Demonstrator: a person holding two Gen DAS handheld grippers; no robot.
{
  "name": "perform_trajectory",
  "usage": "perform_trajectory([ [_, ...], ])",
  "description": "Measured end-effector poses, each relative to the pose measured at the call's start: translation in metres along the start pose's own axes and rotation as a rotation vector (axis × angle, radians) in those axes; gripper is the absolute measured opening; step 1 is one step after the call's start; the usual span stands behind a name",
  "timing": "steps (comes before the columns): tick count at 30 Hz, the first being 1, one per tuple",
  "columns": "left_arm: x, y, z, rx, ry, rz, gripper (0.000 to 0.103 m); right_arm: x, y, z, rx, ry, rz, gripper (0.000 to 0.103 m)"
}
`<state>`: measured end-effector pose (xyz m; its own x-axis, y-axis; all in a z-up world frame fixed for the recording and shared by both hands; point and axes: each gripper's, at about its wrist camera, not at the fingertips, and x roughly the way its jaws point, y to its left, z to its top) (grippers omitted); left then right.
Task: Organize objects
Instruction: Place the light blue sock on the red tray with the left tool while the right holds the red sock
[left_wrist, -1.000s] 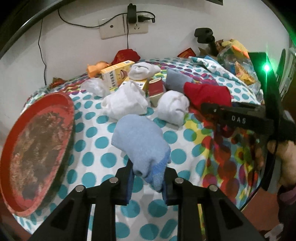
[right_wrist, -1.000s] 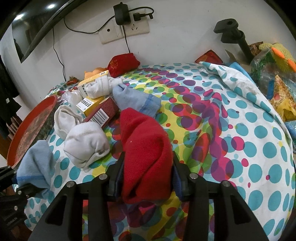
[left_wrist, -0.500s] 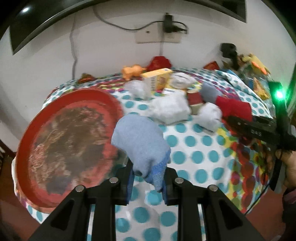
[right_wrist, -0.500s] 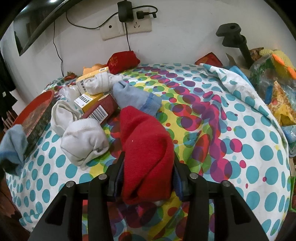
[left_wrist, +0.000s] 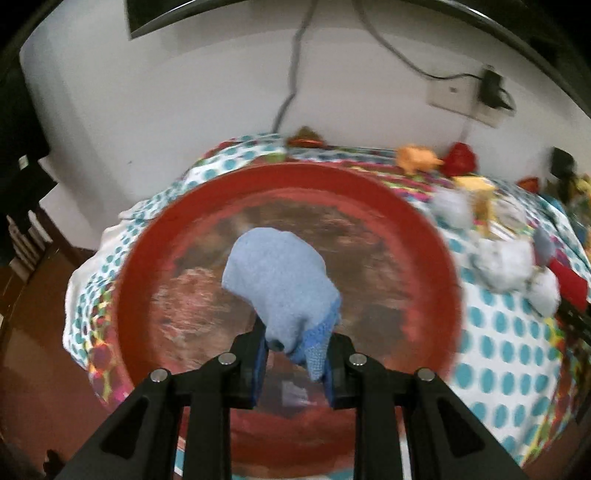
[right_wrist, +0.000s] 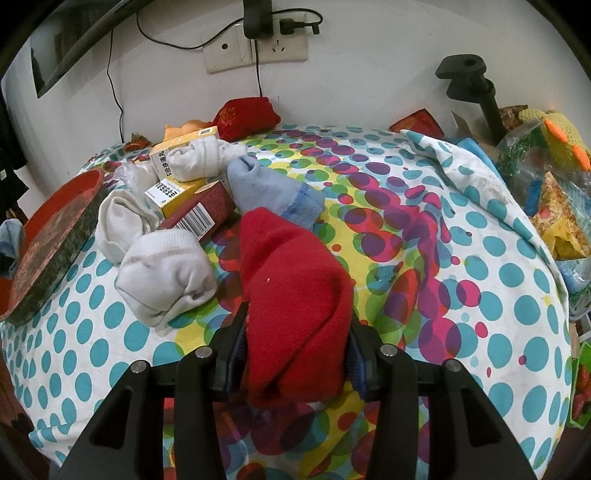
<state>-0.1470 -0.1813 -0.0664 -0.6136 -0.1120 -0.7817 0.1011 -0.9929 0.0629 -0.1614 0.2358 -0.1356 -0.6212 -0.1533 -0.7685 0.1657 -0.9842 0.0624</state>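
Observation:
My left gripper is shut on a light blue sock and holds it above the round red tray at the table's left end. My right gripper is shut on a red sock just above the polka-dot tablecloth. In the right wrist view the tray lies at the far left, with the held blue sock at its edge. A second blue sock, white socks and small boxes lie between tray and red sock.
A red pouch and an orange toy lie by the wall under the socket. A black clamp stand, snack bags and a knitted toy crowd the right edge. The floor drops off left of the tray.
My left gripper has swung left with the blue sock, from over the tablecloth to over the middle of the red tray. The right gripper holds still with the red sock.

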Motion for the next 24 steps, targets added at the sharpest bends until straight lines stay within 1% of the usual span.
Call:
perform_trajectory([
  [5,0.018,0.036,0.013,-0.029,0.006,0.071,0.024,0.0,0.0,0.0,-0.002,0.0,0.0,0.044],
  [6,0.022,0.043,0.014,-0.045,0.014,0.077,0.024,0.0,0.0,0.0,-0.001,0.0,-0.001,0.044],
  [8,0.029,0.056,0.017,-0.075,0.035,0.047,0.024,0.0,0.0,0.0,-0.002,0.0,-0.002,0.044],
  [10,0.036,0.067,0.019,-0.098,0.042,0.055,0.024,0.001,0.001,0.0,-0.006,0.001,-0.006,0.044],
  [12,0.042,0.075,0.018,-0.096,0.046,0.076,0.024,0.001,0.001,0.0,-0.008,0.001,-0.009,0.044],
  [15,0.048,0.081,0.018,-0.101,0.049,0.052,0.025,0.001,0.001,0.001,-0.011,0.002,-0.008,0.046],
  [20,0.062,0.087,0.015,-0.083,0.08,0.092,0.026,0.002,0.006,0.0,-0.035,0.007,-0.035,0.048],
  [24,0.068,0.091,0.011,-0.084,0.094,0.097,0.026,0.002,0.007,-0.001,-0.037,0.007,-0.037,0.048],
])
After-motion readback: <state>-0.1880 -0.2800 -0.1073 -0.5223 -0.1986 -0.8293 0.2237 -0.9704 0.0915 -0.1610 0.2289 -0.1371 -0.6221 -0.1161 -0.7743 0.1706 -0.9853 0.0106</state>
